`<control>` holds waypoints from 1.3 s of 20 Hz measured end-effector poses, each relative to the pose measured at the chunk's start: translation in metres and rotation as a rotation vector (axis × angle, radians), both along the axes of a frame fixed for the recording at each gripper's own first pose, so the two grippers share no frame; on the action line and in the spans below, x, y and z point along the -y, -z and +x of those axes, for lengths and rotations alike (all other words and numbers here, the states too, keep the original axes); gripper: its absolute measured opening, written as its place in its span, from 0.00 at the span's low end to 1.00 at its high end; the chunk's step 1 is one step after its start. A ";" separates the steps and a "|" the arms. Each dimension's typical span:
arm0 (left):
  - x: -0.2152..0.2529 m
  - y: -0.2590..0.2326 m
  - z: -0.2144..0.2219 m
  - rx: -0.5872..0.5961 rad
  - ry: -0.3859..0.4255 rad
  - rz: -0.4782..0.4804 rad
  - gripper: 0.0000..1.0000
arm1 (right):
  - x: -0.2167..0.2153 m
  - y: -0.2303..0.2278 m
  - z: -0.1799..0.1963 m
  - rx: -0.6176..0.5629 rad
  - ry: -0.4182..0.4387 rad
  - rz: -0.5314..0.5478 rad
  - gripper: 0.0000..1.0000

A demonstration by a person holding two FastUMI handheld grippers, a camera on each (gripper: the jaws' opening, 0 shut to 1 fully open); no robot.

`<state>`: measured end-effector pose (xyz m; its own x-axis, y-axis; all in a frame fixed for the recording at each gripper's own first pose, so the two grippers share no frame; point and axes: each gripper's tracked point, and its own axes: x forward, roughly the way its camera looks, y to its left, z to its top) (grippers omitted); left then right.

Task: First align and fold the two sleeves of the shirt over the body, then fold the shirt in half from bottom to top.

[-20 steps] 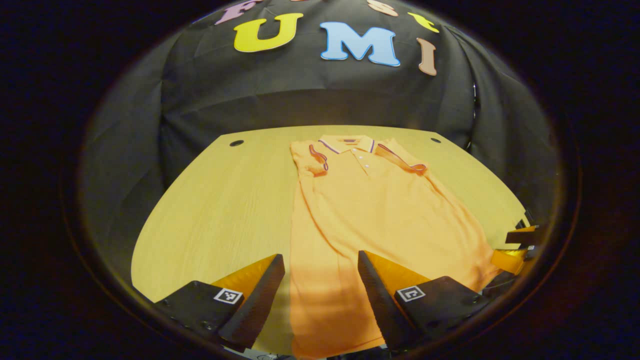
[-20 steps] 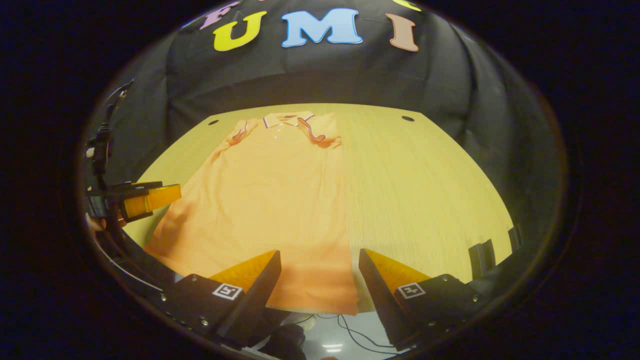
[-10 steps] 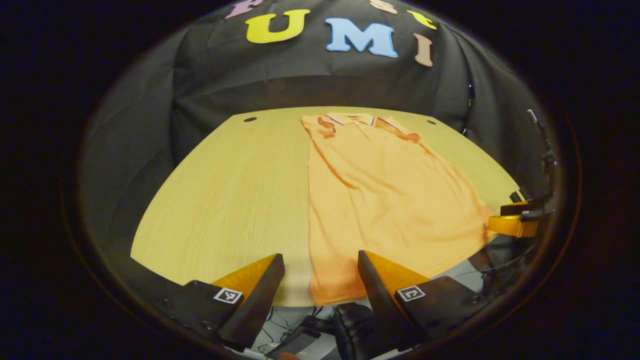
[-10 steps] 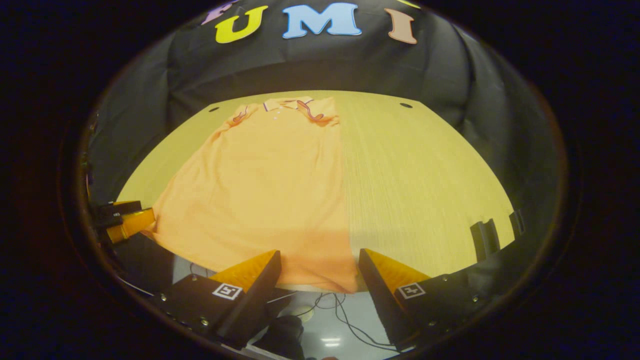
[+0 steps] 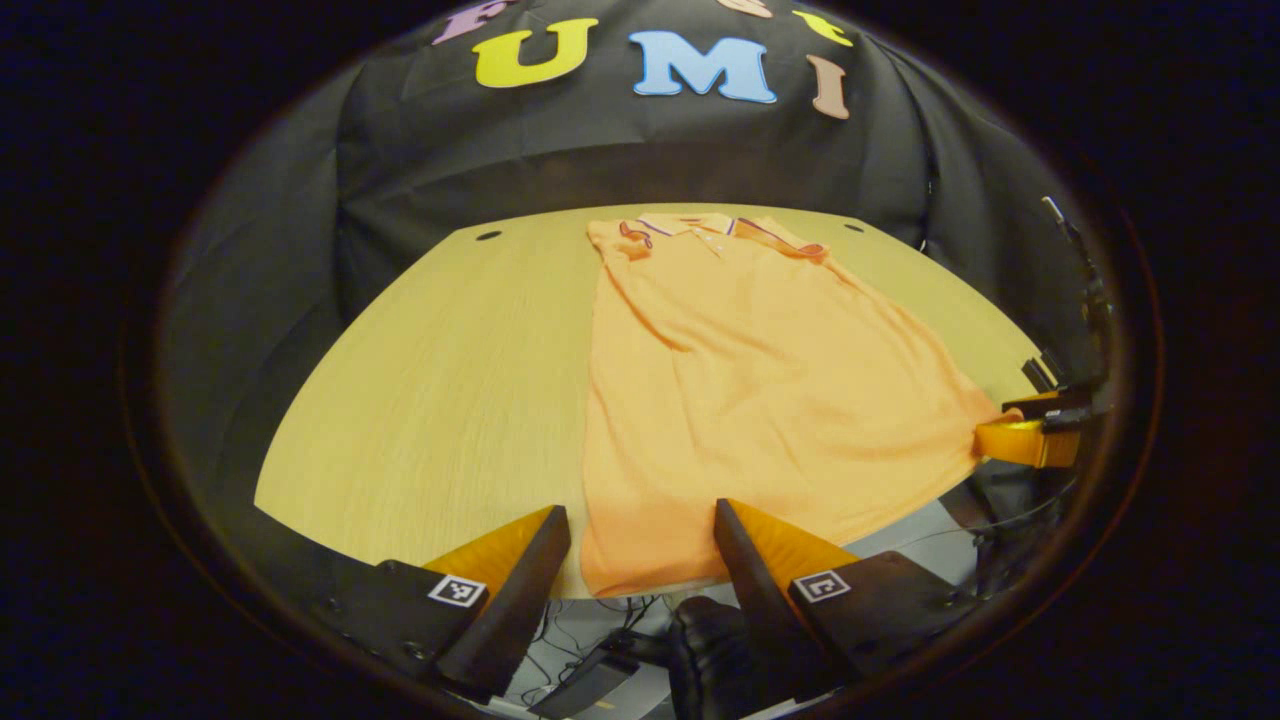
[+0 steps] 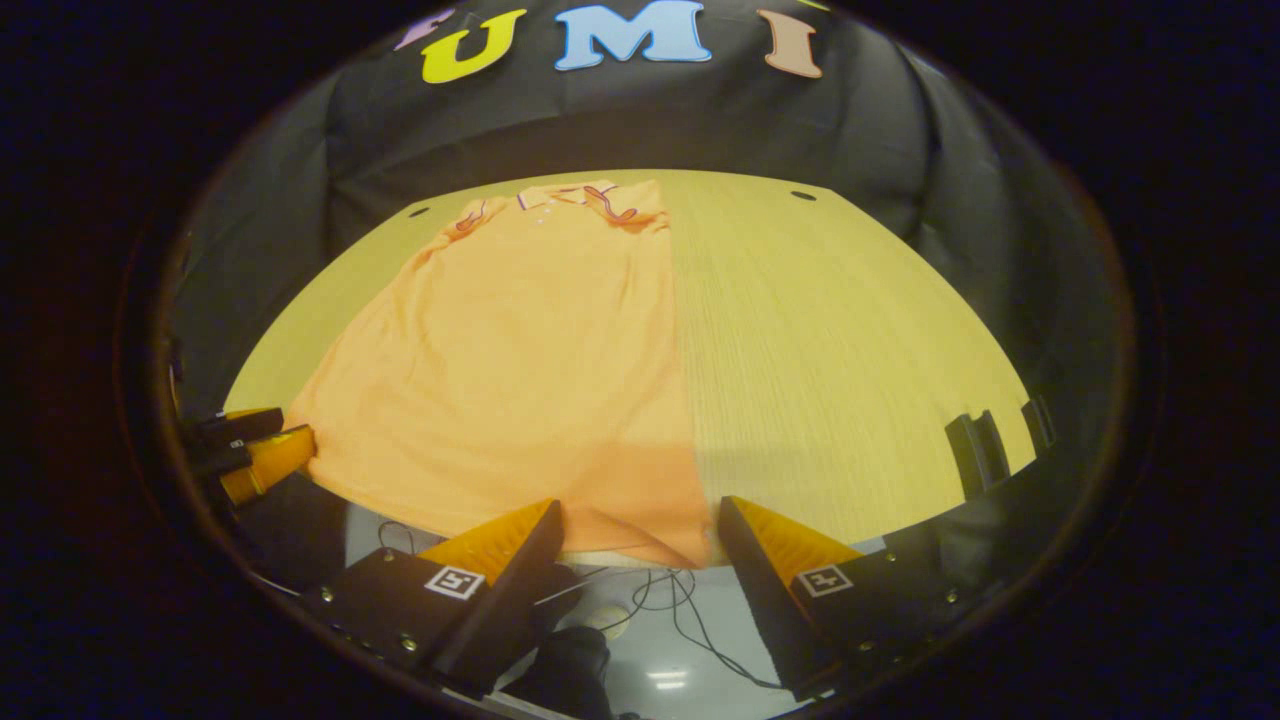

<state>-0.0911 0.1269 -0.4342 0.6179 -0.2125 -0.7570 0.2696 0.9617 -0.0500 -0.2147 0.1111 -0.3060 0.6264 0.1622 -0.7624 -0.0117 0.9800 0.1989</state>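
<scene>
With both sleeves lying over the shirt (image 5: 760, 380), set the wide-open, empty left gripper (image 5: 640, 545) and right gripper (image 6: 638, 535) astride the hem corners; pinch both together, then lift evenly toward the collar (image 5: 690, 224).

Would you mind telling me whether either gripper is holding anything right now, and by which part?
Nothing is held: the left gripper and right gripper are both open, at the shirt's bottom hem.

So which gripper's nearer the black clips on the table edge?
Right. The right gripper is at the shirt hem, black clips just to its right; the left gripper is across the shirt.
</scene>
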 end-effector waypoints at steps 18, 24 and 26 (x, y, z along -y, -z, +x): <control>0.032 -0.052 0.017 0.069 -0.011 0.022 0.06 | 0.006 -0.057 0.024 0.117 0.049 0.133 0.01; 0.045 -0.114 0.089 0.213 -0.023 0.003 0.06 | 0.023 -0.124 0.084 0.237 0.044 0.136 0.01; 0.050 -0.125 0.117 0.241 -0.016 -0.003 0.06 | 0.025 -0.137 0.107 0.259 0.048 0.128 0.01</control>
